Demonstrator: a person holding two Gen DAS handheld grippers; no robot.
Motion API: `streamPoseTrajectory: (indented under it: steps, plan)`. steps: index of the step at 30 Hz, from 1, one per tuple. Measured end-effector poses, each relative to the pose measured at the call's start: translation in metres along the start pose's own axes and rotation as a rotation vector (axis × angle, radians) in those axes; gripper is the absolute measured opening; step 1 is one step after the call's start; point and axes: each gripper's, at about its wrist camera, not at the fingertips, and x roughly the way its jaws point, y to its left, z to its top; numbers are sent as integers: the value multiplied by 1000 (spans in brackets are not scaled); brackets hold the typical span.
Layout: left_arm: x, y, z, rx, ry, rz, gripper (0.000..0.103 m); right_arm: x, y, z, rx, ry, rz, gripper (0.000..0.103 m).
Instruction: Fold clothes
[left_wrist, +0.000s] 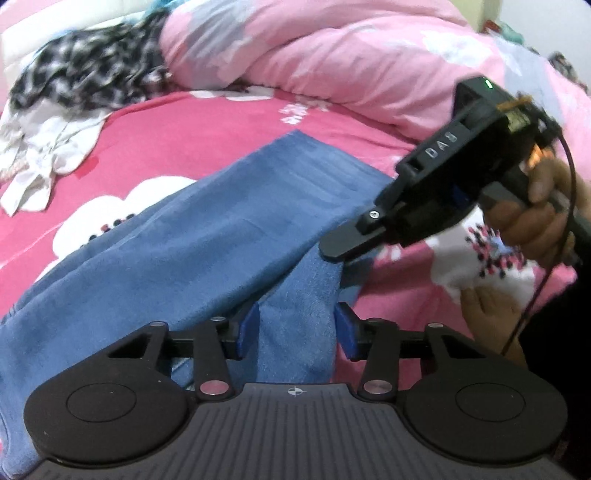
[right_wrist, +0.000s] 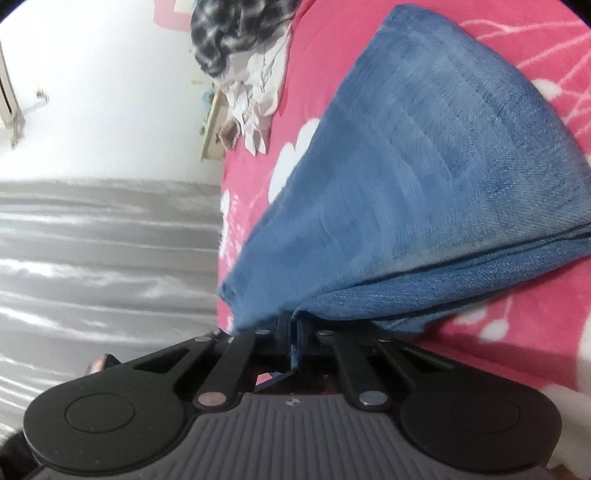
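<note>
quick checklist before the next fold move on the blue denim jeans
1. Right tool shut on the blue denim jeans: ok.
2. Left tool closed on the jeans: not ok, cloth lies between its open blue pads.
3. Both tools at the same end of the jeans: ok.
4. Jeans lying flat on the pink flowered bedsheet: cannot tell.
5. Heap of checked and white clothes apart from the jeans: ok.

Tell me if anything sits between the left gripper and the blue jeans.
Nothing visible does. The blue jeans already lie between the left gripper's open jaws. The right gripper is shut on another edge of them.
</note>
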Motion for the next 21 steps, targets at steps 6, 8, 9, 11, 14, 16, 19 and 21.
streamPoseTrajectory:
  steps: [6, 8, 9, 11, 14, 16, 19, 21]
  plan:
    - [4, 18, 7, -110, 4, -25, 35, 3, -12, 3, 69, -34, 78, 3]
    - [8, 20, 8, -121, 7, -30, 27, 3, -14, 3, 80, -42, 92, 3]
    - [10, 21, 9, -133, 7, -36, 18, 1, -14, 3, 73, -48, 92, 3]
    - [12, 28, 10, -183, 9, -60, 13, 1, -13, 2, 61, -52, 88, 3]
    - [13, 44, 9, -293, 7, -114, 10, -1, -9, 2, 17, -60, 77, 6]
    - [15, 55, 8, -362, 6, -149, 10, -4, -6, 2, -11, -63, 72, 8]
    - [18, 64, 7, -433, 9, -184, 10, -5, 5, 0, -118, -53, 24, 14]
    - [19, 68, 7, -469, 8, -202, 10, -2, 18, -4, -251, -24, -36, 17]
